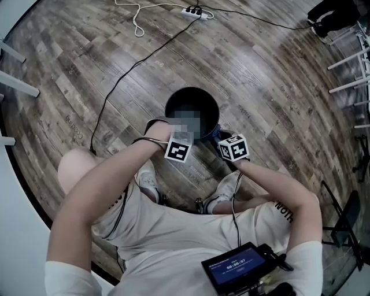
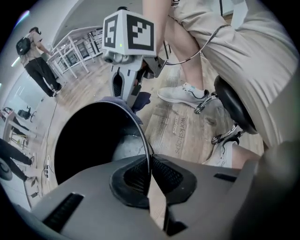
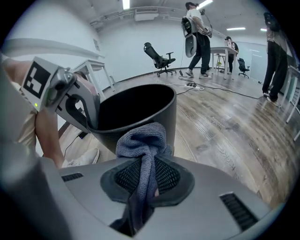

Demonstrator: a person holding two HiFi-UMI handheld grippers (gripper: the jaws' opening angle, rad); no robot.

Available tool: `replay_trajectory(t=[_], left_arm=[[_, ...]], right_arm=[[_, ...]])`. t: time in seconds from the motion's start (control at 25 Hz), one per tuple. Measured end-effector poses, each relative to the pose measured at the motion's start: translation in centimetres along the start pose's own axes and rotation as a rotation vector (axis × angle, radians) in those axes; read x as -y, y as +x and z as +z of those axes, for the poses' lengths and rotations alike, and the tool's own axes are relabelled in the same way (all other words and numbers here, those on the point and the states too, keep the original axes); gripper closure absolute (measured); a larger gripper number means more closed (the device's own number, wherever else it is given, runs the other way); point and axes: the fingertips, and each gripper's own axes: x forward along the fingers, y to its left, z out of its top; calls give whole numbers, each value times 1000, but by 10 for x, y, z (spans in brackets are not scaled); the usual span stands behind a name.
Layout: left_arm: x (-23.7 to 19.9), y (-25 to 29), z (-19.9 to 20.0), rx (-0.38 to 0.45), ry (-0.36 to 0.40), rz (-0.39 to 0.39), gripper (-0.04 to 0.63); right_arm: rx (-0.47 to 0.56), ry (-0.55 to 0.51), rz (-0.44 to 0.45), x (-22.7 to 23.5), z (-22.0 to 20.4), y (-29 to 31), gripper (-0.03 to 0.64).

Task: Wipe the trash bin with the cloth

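Note:
A black round trash bin (image 1: 173, 102) stands on the wood floor in front of the person's feet. My left gripper (image 2: 150, 164) points steeply down and is shut on the bin's thin rim (image 2: 138, 125), on its near left side; the same left gripper (image 1: 166, 124) shows in the head view. My right gripper (image 3: 146, 176) is shut on a bunched blue-grey cloth (image 3: 143, 138). The cloth lies against the bin's outer wall (image 3: 165, 117) just below the rim, on the near right side. In the head view the right gripper (image 1: 217, 135) sits beside the bin with the cloth (image 1: 211, 139) showing blue.
A black cable (image 1: 133, 69) runs from a power strip (image 1: 193, 10) across the floor to the bin's left. The person's shoes (image 1: 148, 180) stand close behind the bin. An office chair (image 3: 159, 58), desks and standing people (image 3: 197, 35) are far off.

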Motion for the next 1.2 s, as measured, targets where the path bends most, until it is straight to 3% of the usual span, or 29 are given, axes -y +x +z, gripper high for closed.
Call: replay_trajectory(t=[0.28, 0.6, 0.84, 1.0, 1.2], left_arm=[[2, -2, 2, 7, 1, 0, 574], [7, -10, 11, 13, -5, 29, 572], [0, -1, 7, 11, -13, 35, 572], [1, -4, 10, 8, -27, 54, 571], [5, -12, 17, 1, -33, 59, 571]], right_arm=[[-45, -31, -22, 17, -25, 37, 557], [-90, 74, -75, 32, -63, 84, 557], [-130, 165, -38, 49, -94, 135, 557], [-137, 210, -41, 51, -93, 132, 557], [-138, 470, -19, 33, -83, 68, 557]])
